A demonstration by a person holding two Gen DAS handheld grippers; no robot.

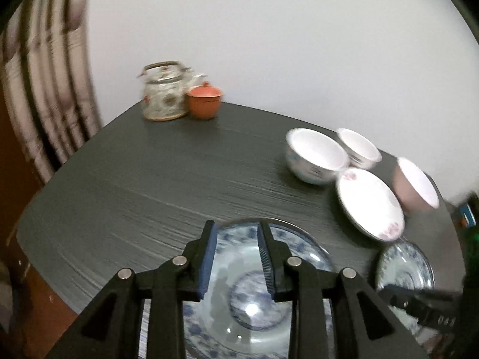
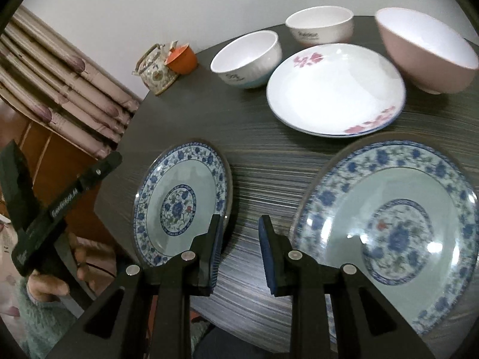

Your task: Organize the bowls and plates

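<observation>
My left gripper (image 1: 236, 230) hangs open over a blue-patterned plate (image 1: 239, 299) at the table's near edge, its blue pads spread and nothing between them. That plate (image 2: 179, 203) lies to the left in the right wrist view. My right gripper (image 2: 241, 221) is open over bare table, between it and a second blue-patterned plate (image 2: 389, 218). Behind these are a white plate with pink flowers (image 2: 335, 89), two white bowls (image 2: 247, 58) (image 2: 320, 25) and a pink bowl (image 2: 428, 51).
A patterned teapot (image 1: 163, 92) and an orange lidded cup (image 1: 205, 100) stand at the far corner of the dark grey table (image 1: 149, 185). A striped curtain (image 1: 45, 74) hangs on the left. A person's hand (image 2: 45, 284) holds the left gripper off the table's left edge.
</observation>
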